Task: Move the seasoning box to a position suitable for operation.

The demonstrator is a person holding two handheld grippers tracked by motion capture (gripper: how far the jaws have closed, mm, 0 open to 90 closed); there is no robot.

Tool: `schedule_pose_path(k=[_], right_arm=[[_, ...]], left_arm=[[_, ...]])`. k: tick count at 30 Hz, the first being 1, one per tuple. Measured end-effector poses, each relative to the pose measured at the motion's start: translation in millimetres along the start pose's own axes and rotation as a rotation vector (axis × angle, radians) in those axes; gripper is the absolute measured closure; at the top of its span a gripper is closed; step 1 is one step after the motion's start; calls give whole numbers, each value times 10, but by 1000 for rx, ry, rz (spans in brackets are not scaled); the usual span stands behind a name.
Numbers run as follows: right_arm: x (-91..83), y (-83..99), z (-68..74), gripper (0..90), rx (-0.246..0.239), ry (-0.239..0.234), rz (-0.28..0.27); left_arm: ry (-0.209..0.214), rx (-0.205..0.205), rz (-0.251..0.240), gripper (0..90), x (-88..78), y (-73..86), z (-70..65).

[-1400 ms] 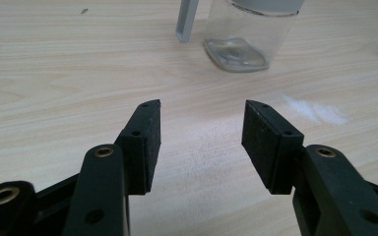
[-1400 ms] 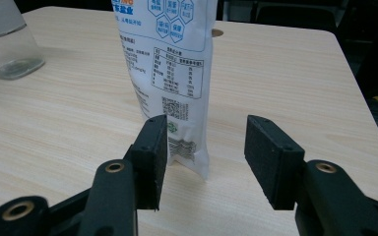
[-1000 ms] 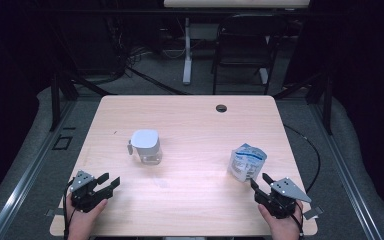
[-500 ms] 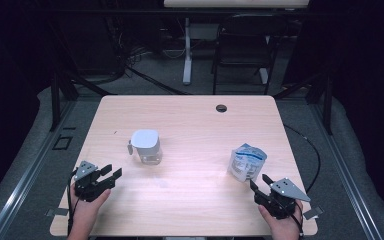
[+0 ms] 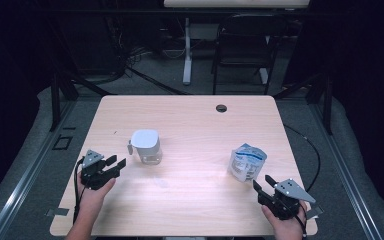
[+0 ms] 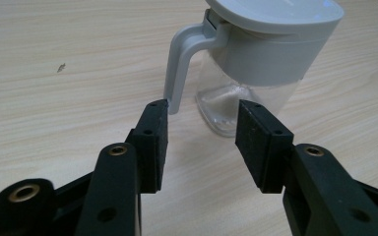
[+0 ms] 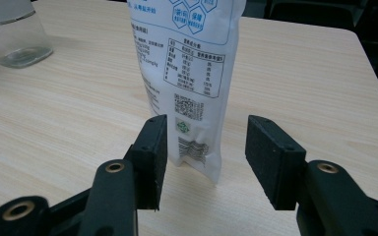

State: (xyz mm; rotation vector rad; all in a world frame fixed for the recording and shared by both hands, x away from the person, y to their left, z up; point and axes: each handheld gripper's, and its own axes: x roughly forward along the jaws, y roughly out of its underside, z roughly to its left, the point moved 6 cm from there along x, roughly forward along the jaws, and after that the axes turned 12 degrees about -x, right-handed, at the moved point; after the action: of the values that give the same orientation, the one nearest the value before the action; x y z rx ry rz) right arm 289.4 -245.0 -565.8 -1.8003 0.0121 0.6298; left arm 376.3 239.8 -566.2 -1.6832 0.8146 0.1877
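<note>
A clear jug with a grey lid and a grey handle stands left of the table's middle. In the left gripper view the jug is close ahead, its handle just beyond the left jaw. My left gripper points at it, open; its jaws have just been closing, with nothing between them. A white and blue pouch stands upright at the right. My right gripper sits just short of its base, open and holding nothing.
The wooden table has a round cable hole near its far edge. Beyond the table stand a dark chair and a white desk leg. A black cable loops off the right side.
My left gripper has moved forward from the near-left edge toward the jug's handle. The right gripper, the jug and the pouch have stayed in place.
</note>
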Motion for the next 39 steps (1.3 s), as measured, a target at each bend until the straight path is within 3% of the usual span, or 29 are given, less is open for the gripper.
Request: schedule_pose_path(k=[6,12,20,39], right_arm=[[-12,-17,43,494,-2,2,-18],[-33,-34,76,485,-3,-1,-20],[-28,-45,51,474,8,-7,-21],[-35,-24,51,462,28,8,-31]], left_arm=[[-23,34,12,614,131,-87,-11],[-45,20,21,652,270,-146,22],[-58,32,45,684,438,-165,63],[-80,61,34,798,597,-178,74]])
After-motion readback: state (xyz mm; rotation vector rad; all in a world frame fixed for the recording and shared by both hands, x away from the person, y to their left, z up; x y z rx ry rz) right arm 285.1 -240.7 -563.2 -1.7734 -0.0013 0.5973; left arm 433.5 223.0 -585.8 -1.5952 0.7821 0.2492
